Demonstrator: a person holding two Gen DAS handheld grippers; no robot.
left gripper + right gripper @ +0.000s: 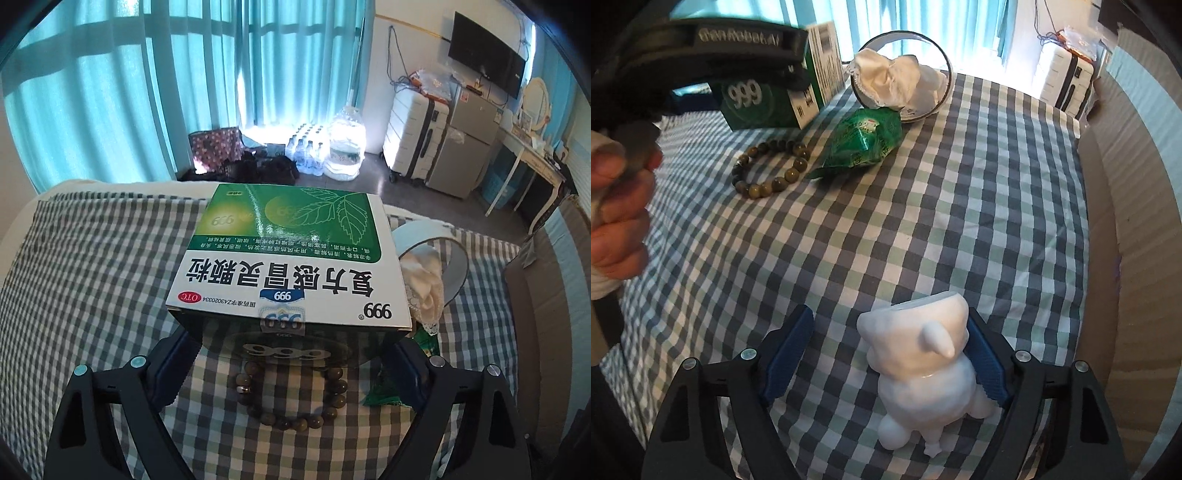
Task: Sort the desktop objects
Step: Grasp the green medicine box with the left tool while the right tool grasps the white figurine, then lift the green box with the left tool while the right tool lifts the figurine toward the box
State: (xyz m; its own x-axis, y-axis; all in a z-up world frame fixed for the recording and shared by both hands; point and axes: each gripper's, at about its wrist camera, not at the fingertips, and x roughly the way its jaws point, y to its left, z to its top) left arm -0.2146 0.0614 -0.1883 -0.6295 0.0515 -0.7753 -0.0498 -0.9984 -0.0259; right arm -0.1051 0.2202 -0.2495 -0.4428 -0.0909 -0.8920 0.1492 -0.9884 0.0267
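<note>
Two claws: L [291, 354] clamped on med box [291, 258], R [886, 354] apart round figurine [923, 373].

Checked tablecloth [979, 206]: open middle is lying passable. Far left corner is crowding: medicine box [764, 99], bead bracelet [772, 166], green packet [864, 140], tipped container [905, 74]. Cardboard wall [1126, 221] is bounding right.

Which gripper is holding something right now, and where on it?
Left gripper clamps the green-and-white medicine box by its side walls. Right gripper is open around the white figurine.
</note>
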